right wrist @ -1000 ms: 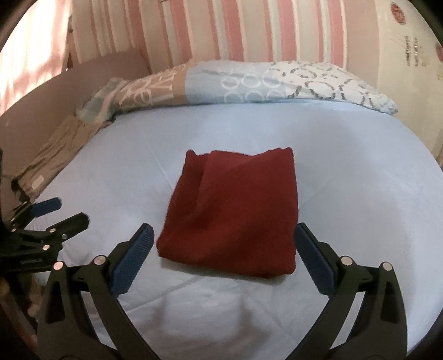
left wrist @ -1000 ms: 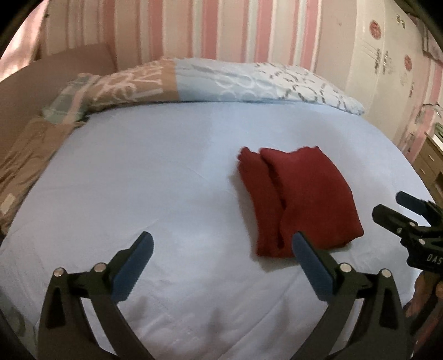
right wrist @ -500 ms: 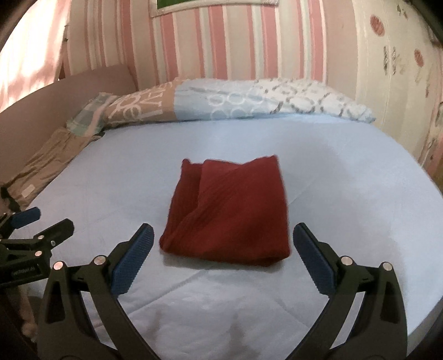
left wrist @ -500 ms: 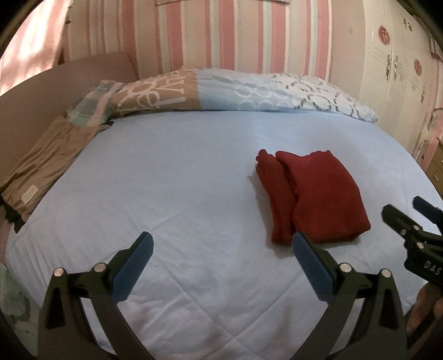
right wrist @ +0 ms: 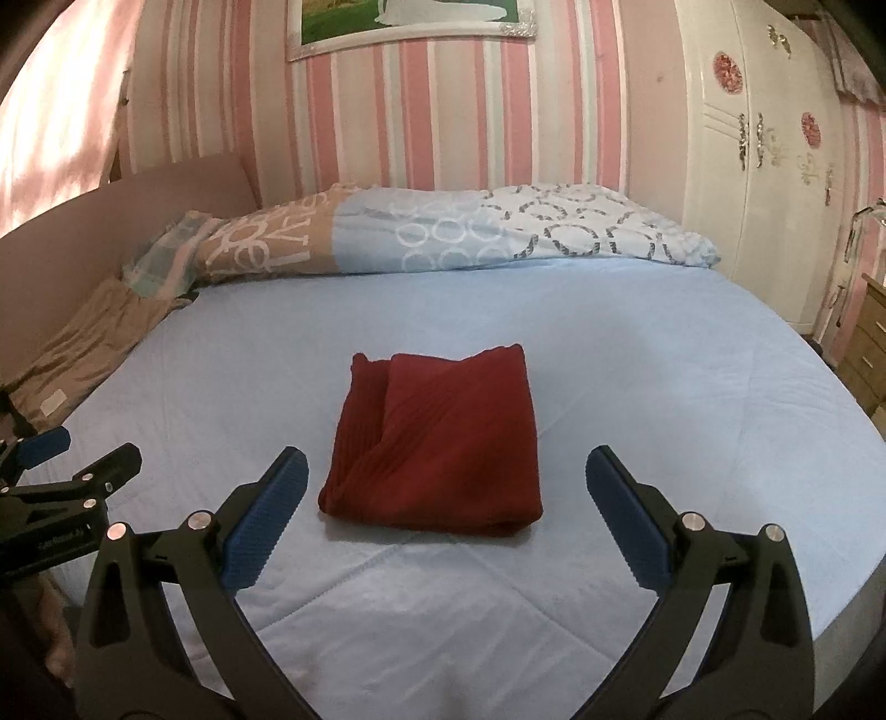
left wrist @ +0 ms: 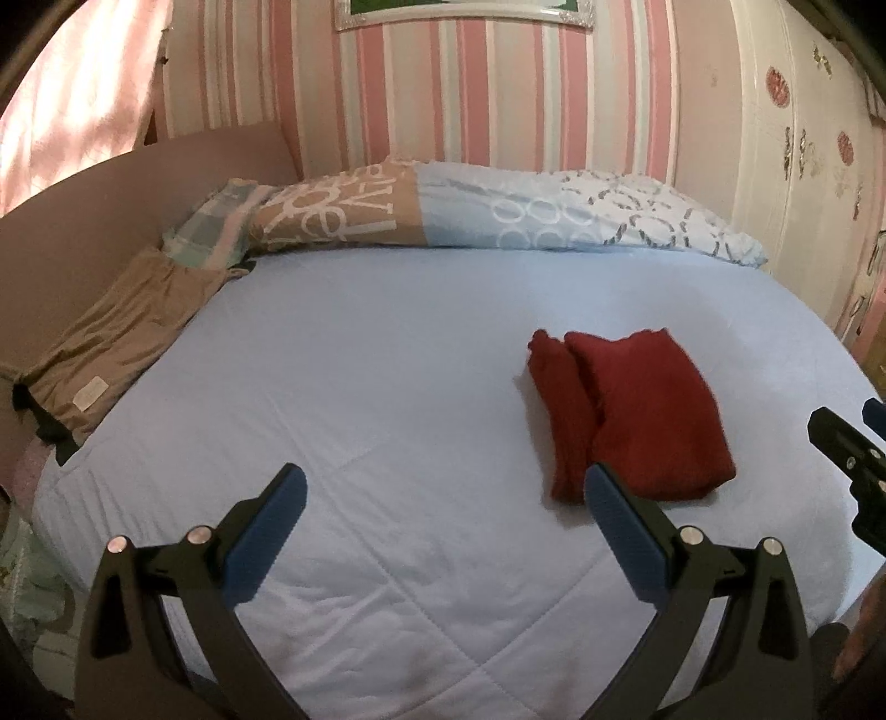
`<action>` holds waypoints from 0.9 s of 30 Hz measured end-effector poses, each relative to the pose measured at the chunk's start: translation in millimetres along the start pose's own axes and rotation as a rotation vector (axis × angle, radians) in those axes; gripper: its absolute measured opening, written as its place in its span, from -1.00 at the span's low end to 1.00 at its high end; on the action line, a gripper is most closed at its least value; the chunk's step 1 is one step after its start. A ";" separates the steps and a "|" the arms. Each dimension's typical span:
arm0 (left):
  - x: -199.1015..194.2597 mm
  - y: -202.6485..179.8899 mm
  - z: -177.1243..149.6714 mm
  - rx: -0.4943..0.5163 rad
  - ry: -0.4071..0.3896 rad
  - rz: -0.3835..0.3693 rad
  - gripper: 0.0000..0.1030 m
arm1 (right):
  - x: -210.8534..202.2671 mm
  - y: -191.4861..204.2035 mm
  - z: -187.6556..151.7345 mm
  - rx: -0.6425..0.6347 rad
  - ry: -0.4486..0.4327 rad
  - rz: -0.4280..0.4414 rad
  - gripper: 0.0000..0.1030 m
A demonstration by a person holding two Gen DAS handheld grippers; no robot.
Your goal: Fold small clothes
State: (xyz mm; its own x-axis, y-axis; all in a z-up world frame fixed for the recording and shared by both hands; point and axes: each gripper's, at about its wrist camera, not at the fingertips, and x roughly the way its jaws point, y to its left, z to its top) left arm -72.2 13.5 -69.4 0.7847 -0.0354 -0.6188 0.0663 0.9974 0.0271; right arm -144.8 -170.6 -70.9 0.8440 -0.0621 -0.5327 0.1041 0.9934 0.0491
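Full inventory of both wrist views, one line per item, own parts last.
folded ribbed garment: 1, dark red, middle of the bed
quilted bedcover: 1, pale blue, spread over the bed
patterned duvet: 1, tan, blue and white, bunched along the far edge
tan cloth with a label: 1, tan, far left edge
checked fabric: 1, pastel, left of the duvet
framed picture: 1, green and white, on the striped wall
wardrobe: 1, white with floral motifs, right
wooden drawers: 1, brown, far right
left claw: 1, black with blue pads, open, empty
right claw: 1, same, open, empty
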 end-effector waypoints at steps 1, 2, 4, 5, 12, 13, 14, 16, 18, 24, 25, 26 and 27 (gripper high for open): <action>-3.5 1.0 1.1 -0.002 -0.008 0.000 0.96 | -4.3 -0.7 1.7 0.002 -0.008 0.001 0.94; -7.3 2.5 2.0 -0.003 -0.014 -0.003 0.96 | -8.1 -1.4 4.0 0.003 -0.017 0.002 0.94; -12.7 3.4 4.7 -0.009 -0.025 -0.007 0.96 | -16.4 -1.3 9.4 0.002 -0.038 0.001 0.94; -14.5 3.9 5.8 -0.012 -0.029 -0.010 0.96 | -19.8 -1.0 11.4 0.001 -0.046 0.002 0.94; -30.4 4.5 18.4 -0.017 -0.070 -0.025 0.96 | -29.9 2.7 21.3 -0.006 -0.075 0.005 0.94; -32.0 4.4 19.9 -0.016 -0.076 -0.025 0.96 | -31.0 3.3 21.7 -0.005 -0.079 0.006 0.94; -32.7 4.7 21.3 -0.015 -0.080 -0.026 0.96 | -31.0 4.0 22.4 -0.006 -0.082 0.005 0.94; -36.8 4.3 23.6 -0.013 -0.091 -0.025 0.96 | -32.1 6.1 23.6 -0.014 -0.089 -0.005 0.94; -39.0 4.1 24.8 -0.009 -0.101 -0.019 0.96 | -32.5 8.4 24.0 -0.022 -0.094 -0.008 0.94; -42.2 3.6 27.6 -0.014 -0.106 -0.003 0.96 | -29.5 7.5 25.1 -0.011 -0.086 -0.002 0.94; -42.5 3.8 28.1 -0.015 -0.105 -0.003 0.96 | -29.2 7.5 25.3 -0.012 -0.087 -0.005 0.94; -43.0 4.1 28.3 -0.015 -0.104 0.002 0.96 | -29.3 7.4 25.3 -0.014 -0.087 -0.007 0.94; -42.9 5.2 29.3 -0.015 -0.103 0.004 0.96 | -29.2 7.4 25.6 -0.015 -0.088 -0.007 0.94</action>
State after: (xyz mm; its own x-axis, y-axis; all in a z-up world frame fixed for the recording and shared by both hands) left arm -87.5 18.3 -19.7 0.8442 -0.0364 -0.5348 0.0543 0.9984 0.0178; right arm -155.2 -163.9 -33.4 0.8862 -0.0768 -0.4568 0.1029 0.9942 0.0325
